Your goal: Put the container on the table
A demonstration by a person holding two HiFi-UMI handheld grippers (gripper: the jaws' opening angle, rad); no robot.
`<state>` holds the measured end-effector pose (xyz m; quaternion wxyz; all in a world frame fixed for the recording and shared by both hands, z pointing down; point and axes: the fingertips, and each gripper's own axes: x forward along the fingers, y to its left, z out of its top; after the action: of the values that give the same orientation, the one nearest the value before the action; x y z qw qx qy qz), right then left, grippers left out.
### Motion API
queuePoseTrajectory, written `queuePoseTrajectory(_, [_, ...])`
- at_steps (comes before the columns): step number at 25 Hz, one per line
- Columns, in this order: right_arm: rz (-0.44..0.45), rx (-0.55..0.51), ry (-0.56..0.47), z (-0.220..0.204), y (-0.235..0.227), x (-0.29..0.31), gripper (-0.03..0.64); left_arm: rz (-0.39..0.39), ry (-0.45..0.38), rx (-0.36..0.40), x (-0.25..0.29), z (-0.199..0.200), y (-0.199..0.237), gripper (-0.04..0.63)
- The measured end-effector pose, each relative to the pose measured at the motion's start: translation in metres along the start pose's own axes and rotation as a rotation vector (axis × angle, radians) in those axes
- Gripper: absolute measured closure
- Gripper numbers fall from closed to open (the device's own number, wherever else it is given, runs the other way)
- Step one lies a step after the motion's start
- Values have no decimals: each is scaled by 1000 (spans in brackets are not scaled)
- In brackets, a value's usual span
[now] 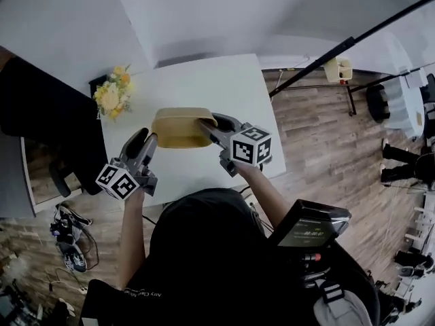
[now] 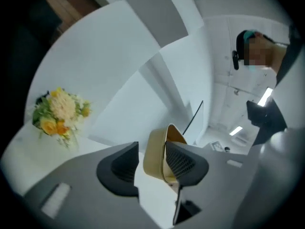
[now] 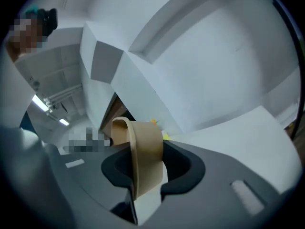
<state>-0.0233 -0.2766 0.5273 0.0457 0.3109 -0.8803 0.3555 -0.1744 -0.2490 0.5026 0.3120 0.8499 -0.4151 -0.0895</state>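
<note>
The container (image 1: 178,129), a tan open-topped tub, is positioned over the near half of the white worktop (image 1: 204,80), between the two grippers. From the head view it is not certain whether its base touches the worktop or is just clear of it.

Right gripper (image 1: 206,124): it approaches the container from the person's right and meets the rim at the container's right end. In the right gripper view, the jaws stand narrow, with one jaw on each face of the container's thin wall (image 3: 145,151) and both pads pressing against it. The wall rises out of the jaws as a curved tan strip. This gripper holds the container.

Left gripper (image 1: 151,141): it sits at the container's left end, lower in the head view, with its tips at the container's side. In the left gripper view, the container's wall (image 2: 153,159) stands between the jaws. The jaw at the picture's right lies against the inner side of the wall, inside the opening. The jaw at the picture's left stands just beside the outer side, with a thin strip of worktop showing between the two. These jaws are moderately apart and do not clamp the wall.

A bunch of yellow flowers (image 1: 112,95) lies at the worktop's left edge, well apart from the container.
</note>
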Motion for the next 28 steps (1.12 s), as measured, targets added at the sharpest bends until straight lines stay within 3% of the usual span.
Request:
queuePoseTrajectory(2, [-53, -47, 35, -2, -5, -4, 486, 25, 28, 63, 0, -7, 5, 440])
queuePoseTrajectory(5, [-63, -82, 81, -7, 1, 5, 486, -12, 153, 190, 8, -31, 3, 465])
queuePoseTrajectory(7, [-72, -129, 112, -11, 5, 10, 486, 36, 214, 243, 6, -43, 11, 487])
queuePoseTrajectory(11, [-41, -226, 180, -25, 20, 14, 456, 122, 238, 186, -5, -50, 31, 546])
queuePoseTrajectory(15, [-86, -346, 197, -39, 27, 13, 422, 227, 244, 214, -7, -51, 43, 571])
queuePoseTrajectory(20, [-204, -313, 139, -46, 20, 12, 423, 327, 219, 199, -11, -53, 54, 580])
queuePoseTrajectory(24, [-208, -288, 157, -56, 18, 15, 478, 353, 182, 161, -16, -52, 54, 580])
queuePoseTrajectory(28, [-217, -287, 151, -54, 14, 13, 494, 307, 186, 137, -17, -58, 49, 571])
